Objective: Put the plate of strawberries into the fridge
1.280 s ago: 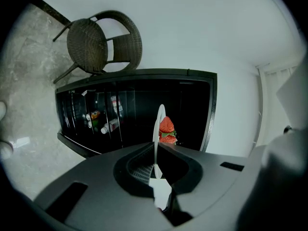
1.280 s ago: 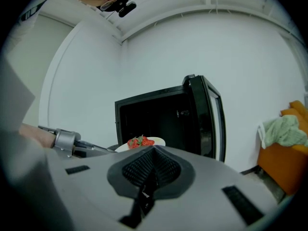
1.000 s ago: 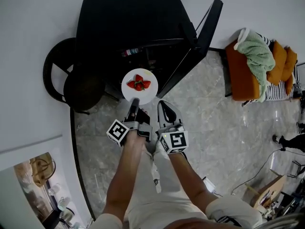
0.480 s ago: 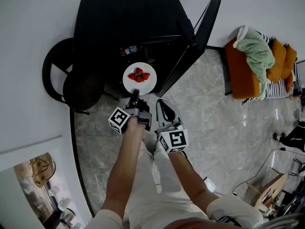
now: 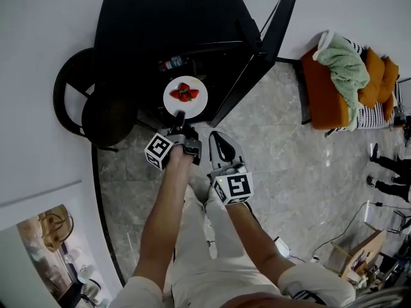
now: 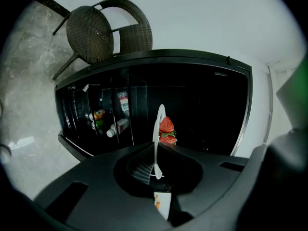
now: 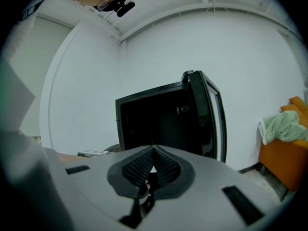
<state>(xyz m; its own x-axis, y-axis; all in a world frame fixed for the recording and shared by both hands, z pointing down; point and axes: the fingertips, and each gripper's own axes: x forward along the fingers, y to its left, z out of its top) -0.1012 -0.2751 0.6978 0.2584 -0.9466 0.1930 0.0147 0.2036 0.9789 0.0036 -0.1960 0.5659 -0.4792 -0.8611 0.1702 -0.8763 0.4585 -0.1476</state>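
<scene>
Head view, near to far.

- Right gripper [image 5: 217,140], at 4 o'clock of the left one: jaws closed tip to tip, nothing between them, confirmed in the right gripper view [image 7: 153,150]. It is idle and points at the fridge.
- Left gripper [image 5: 180,116]: jaws nearly closed, pinching the near rim of the round white plate [image 5: 171,102]. The left gripper view [image 6: 155,153] shows that plate [image 6: 156,129] edge-on in the pads.
- Plate sits at 12 o'clock of the left gripper, in the air at the fridge's open front. Can't tell whether it has crossed the threshold.
- Red strawberries [image 5: 185,94] are heaped at the plate centre. Two show in the left gripper view [image 6: 166,130]; the full count isn't clear.
- Tall black fridge [image 5: 167,18], door [image 5: 260,50] swung open toward 2 o'clock. A few bottles [image 6: 118,125] stand on the shelves inside.
- Dark woven round-back chair [image 5: 96,111] at 9 o'clock of the plate.
- Orange armchair [image 5: 324,98] with a green cloth, far off at 3 o'clock.

Progress, as a judgement: plate lifted, door open, approach nearly done. Left to do: carry it in, set it on a shelf, let go, withdraw.

Count: two grippers, one plate, one fridge, one woven chair, one armchair.
</scene>
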